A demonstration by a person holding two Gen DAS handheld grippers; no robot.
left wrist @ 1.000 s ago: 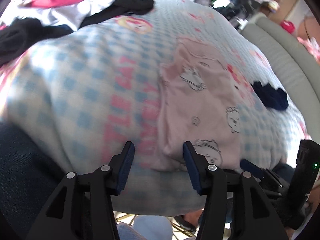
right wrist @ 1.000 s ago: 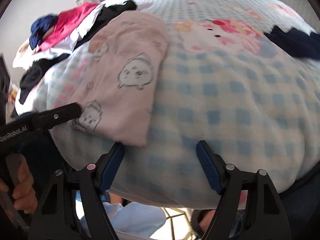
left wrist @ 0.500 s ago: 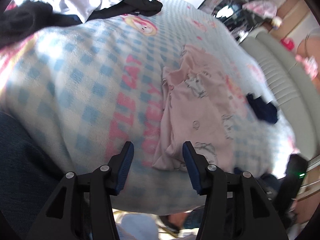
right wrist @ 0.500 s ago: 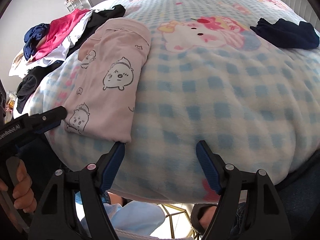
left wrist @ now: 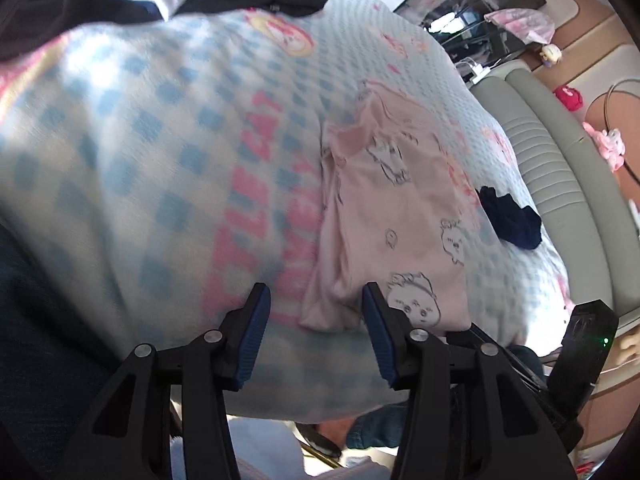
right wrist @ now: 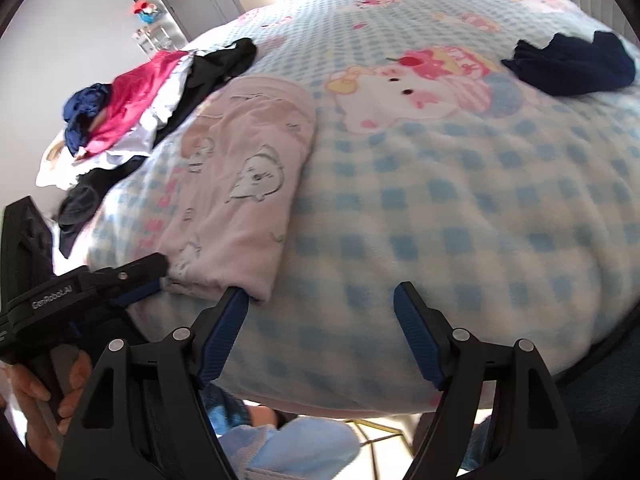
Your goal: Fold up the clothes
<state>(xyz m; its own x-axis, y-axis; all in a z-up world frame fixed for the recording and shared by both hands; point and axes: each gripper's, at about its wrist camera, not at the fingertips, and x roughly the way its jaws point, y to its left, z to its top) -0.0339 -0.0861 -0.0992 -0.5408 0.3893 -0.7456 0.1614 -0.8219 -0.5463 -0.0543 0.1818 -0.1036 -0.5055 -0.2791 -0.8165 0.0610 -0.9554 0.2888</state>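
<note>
Pink pyjama garment [left wrist: 392, 216] lies lengthwise away from both grippers; near hem sits between left gripper [left wrist: 316, 320] jaws, just narrowing, not clamped. Right gripper [right wrist: 320, 312] jaws wide, empty, at hem's corner.

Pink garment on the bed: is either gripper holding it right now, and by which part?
Nothing is held. The left gripper, jaws just closing a little, straddles the near corner of the pink garment without pinching it. The right gripper is open beside the hem.

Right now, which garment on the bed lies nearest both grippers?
The pale pink cartoon-print garment, its near hem at the fingers; the navy piece and the heaped pile lie farther back.
</note>
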